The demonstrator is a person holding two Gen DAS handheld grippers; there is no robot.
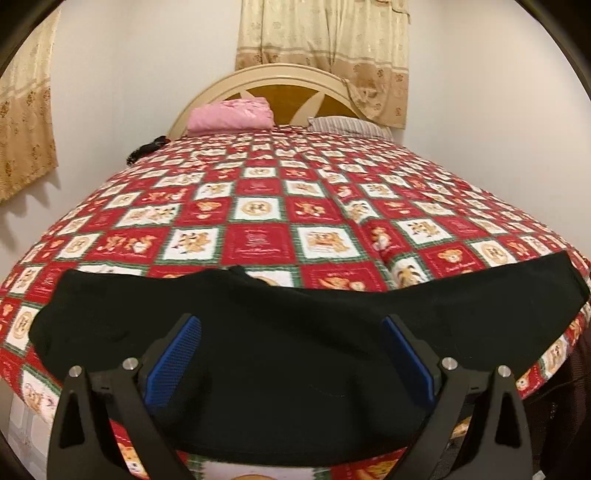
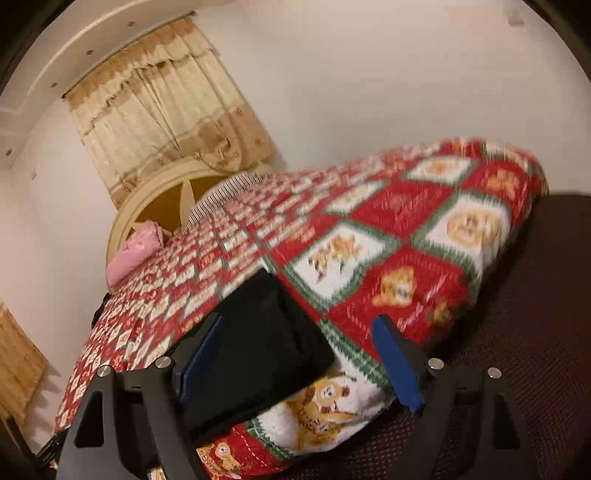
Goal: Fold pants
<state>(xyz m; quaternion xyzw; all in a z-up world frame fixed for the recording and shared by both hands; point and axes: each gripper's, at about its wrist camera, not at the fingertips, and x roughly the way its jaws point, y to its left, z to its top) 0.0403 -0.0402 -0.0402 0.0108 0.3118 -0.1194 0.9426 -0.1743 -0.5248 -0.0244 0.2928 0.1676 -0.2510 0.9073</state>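
The black pants (image 1: 295, 332) lie flat across the near edge of the bed, spread wide from left to right. My left gripper (image 1: 291, 354) is open, its blue pads (image 1: 177, 354) wide apart just above the middle of the pants, holding nothing. In the right wrist view, one end of the pants (image 2: 258, 343) lies at the bed's corner. My right gripper (image 2: 303, 350) is open, tilted, with that end of the pants and the bedspread between its blue pads (image 2: 397, 362); nothing is clamped.
The bed carries a red, white and green teddy-bear quilt (image 1: 258, 206). A pink folded blanket (image 1: 231, 116) and a striped pillow (image 1: 347, 125) lie by the cream headboard (image 1: 284, 77). Curtains (image 1: 321, 33) hang behind. Dark maroon fabric (image 2: 517, 332) lies right of the bed corner.
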